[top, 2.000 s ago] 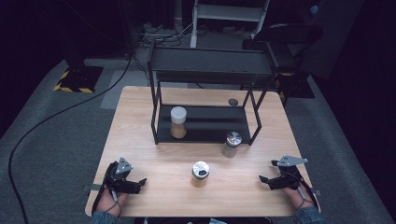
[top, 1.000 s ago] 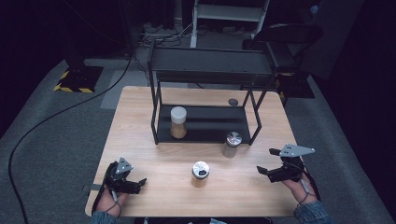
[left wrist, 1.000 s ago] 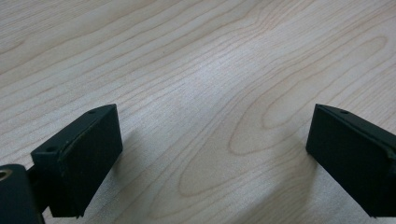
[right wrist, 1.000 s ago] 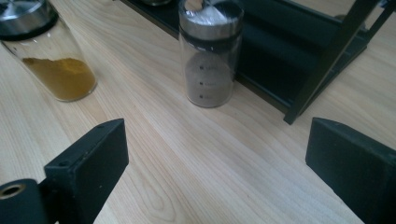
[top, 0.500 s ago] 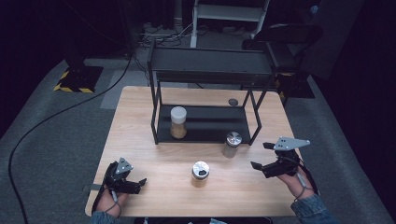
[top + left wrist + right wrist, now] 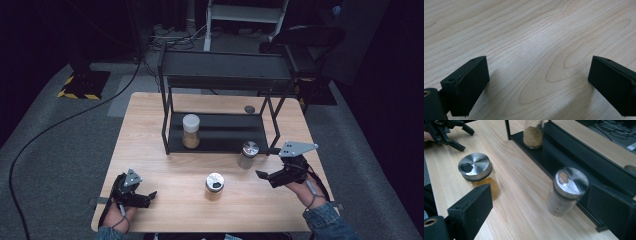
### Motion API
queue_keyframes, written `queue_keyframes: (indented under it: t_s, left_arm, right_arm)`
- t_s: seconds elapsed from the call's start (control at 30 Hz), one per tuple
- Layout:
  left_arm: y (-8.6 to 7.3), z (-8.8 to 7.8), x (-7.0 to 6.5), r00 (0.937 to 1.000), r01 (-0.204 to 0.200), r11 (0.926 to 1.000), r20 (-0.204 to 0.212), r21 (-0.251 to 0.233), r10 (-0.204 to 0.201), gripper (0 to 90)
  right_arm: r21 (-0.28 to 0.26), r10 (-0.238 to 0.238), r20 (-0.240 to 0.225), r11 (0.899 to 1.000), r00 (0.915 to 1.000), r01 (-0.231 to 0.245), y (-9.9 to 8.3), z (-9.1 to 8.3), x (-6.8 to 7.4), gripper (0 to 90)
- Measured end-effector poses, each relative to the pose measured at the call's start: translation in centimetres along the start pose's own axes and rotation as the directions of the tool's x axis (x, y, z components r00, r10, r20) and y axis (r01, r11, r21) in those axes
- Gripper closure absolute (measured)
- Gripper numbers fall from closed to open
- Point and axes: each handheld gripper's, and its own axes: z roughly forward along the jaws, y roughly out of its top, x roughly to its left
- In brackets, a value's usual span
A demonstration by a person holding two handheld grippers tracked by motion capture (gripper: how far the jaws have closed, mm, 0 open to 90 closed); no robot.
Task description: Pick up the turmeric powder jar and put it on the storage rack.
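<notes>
**Spice jars: right gripper approaching the pale jar by the rack**

Spice jar with pale contents [image 6: 248, 155] stands upright on the wooden table [image 6: 165, 170], just in front of the black rack [image 6: 220, 131] at its right near corner; whether it touches the rack's base we cannot tell. A second jar with amber contents [image 6: 214, 186] stands nearer to us and further left, well apart from the first. A third jar [image 6: 191, 131] sits upright on the rack's lower shelf, toward its left end. A small dark round object [image 6: 249, 109] lies on the table beyond the rack.

Right gripper [image 6: 266, 176] hovers to the right of the pale jar, jaws spread wide with nothing between them. In the right gripper view the pale jar [image 6: 567, 192] lies ahead toward the right jaw and the amber jar [image 6: 479, 175] toward the left, so the aim is not yet settled on either. Left gripper [image 6: 148, 196] rests at the near left of the table, jaws likewise apart and empty, over bare wood.

We judge the step in hand to be the reach, with no jar grasped. The pale jar seems the likelier target, being closer. The next move calls for centring the jaws on the jar's glass body below the metal lid, keeping clear of the rack's post, then closing.
</notes>
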Motion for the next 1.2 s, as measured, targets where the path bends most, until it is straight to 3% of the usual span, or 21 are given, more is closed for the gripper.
queue_keyframes:
  t_s: [0.47, 1.2]
  left_arm:
    - [0.0, 0.0, 0.0, 1.0000, -0.001, 1.0000, 0.001, 0.000, 0.001, 3.4]
    - [0.0, 0.0, 0.0, 1.0000, -0.002, 1.0000, 0.002, 0.003, 0.002, 2.9]
  right_arm:
    - [0.003, -0.048, -0.045, 0.999, 0.9978, 0.048, 2.7, 1.9, 1.5, 5.5]
    - [0.012, -0.093, -0.105, 0.995, 0.9901, 0.094, 5.3, 5.6, 3.2, 5.4]
